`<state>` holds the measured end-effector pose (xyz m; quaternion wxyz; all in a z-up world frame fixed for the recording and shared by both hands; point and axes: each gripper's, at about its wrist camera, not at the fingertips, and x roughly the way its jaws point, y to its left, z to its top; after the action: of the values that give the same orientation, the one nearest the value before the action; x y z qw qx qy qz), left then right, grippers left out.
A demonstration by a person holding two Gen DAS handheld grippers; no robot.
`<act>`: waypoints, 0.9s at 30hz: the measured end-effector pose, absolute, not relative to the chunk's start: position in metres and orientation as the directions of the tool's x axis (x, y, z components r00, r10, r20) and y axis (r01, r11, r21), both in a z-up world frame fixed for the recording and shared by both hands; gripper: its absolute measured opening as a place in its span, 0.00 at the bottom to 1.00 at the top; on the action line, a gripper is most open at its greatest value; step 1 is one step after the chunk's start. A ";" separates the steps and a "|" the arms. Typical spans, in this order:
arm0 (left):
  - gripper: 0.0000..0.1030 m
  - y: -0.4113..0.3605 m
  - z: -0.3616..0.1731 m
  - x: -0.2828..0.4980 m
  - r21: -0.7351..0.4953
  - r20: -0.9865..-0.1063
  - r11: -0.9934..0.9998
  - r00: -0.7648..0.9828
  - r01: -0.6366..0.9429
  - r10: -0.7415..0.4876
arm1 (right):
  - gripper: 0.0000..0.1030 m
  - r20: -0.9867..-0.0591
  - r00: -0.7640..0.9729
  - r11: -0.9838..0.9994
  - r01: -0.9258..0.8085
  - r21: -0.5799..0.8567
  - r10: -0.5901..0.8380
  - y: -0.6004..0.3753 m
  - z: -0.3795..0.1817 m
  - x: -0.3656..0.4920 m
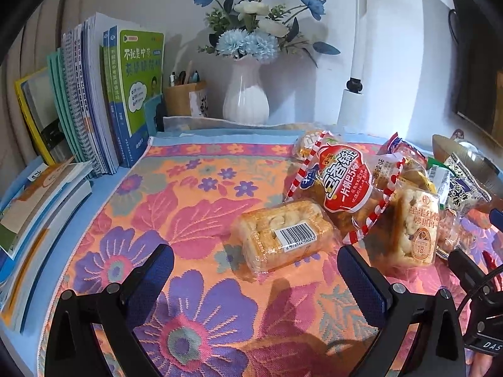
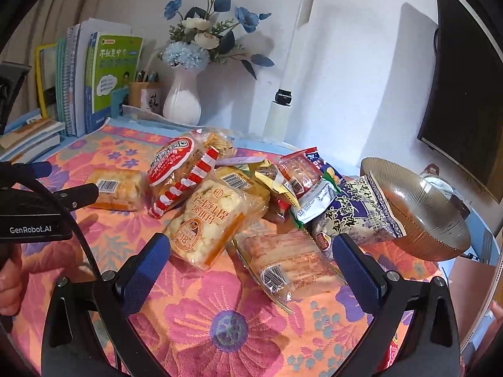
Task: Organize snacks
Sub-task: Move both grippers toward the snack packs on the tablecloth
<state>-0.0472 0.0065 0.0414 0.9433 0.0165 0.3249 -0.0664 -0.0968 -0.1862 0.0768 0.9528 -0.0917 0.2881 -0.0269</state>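
Floral cloth [image 1: 195,207] under both gaping grippers [image 1: 256,265] [image 2: 251,251]

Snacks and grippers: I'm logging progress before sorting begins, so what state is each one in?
left gripper: open, empty.
right gripper: open, empty.
glass bowl: tilted, no snack visible inside.
barcode cake pack: lying flat, apart from the pile.
red rice-cracker bag: sealed, resting on the pile.

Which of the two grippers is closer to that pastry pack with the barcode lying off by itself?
Left. The left gripper is open right before the barcode pastry pack. The right gripper is open farther off, over the snack pile, facing another wrapped cake.
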 end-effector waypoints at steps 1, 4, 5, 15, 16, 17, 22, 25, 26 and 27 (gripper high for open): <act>1.00 0.005 0.042 -0.047 -0.011 -0.614 0.992 0.782 0.129 -0.108 | 1.00 -0.544 0.834 0.983 -0.003 -0.184 -0.099 -0.188 0.077 -0.097; 1.00 0.004 0.043 -0.049 -0.019 -0.608 0.990 0.785 0.137 -0.120 | 1.00 -0.528 0.844 0.990 0.021 -0.142 -0.094 -0.196 0.081 -0.102; 1.00 0.004 0.044 -0.050 -0.021 -0.607 0.989 0.784 0.148 -0.130 | 1.00 -0.527 0.845 0.991 0.024 -0.129 -0.089 -0.198 0.082 -0.103; 1.00 0.003 0.060 -0.047 -0.071 -0.680 0.907 0.646 0.414 -0.348 | 1.00 -0.619 0.770 0.983 -0.054 0.174 0.151 -0.242 0.079 -0.090; 1.00 0.003 0.062 -0.044 -0.066 -0.681 0.907 0.645 0.416 -0.346 | 1.00 -0.620 0.766 0.980 -0.063 0.190 0.169 -0.243 0.079 -0.091; 1.00 0.001 0.062 -0.040 -0.059 -0.685 0.906 0.643 0.419 -0.342 | 1.00 -0.622 0.759 0.976 -0.079 0.204 0.191 -0.243 0.079 -0.092; 1.00 -0.017 0.046 -0.001 0.089 -0.744 0.867 0.612 0.491 -0.270 | 1.00 -0.667 0.695 0.957 -0.112 0.268 0.267 -0.235 0.079 -0.093; 1.00 -0.015 0.032 0.022 0.150 -0.749 0.851 0.620 0.503 -0.234 | 1.00 -0.711 0.640 0.945 -0.080 0.316 0.292 -0.227 0.074 -0.080; 1.00 -0.012 0.027 0.031 0.088 -0.776 0.846 0.569 0.526 -0.273 | 1.00 -0.724 0.641 0.954 -0.045 0.295 0.254 -0.220 0.074 -0.075; 0.99 -0.010 0.025 0.035 0.044 -0.788 0.843 0.538 0.536 -0.300 | 1.00 -0.729 0.646 0.961 -0.023 0.275 0.224 -0.217 0.074 -0.071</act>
<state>0.0352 -0.0095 0.0246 0.8654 0.1417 0.4157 -0.2415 -0.0707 -0.2165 0.0744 0.8992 0.1211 0.4148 0.0687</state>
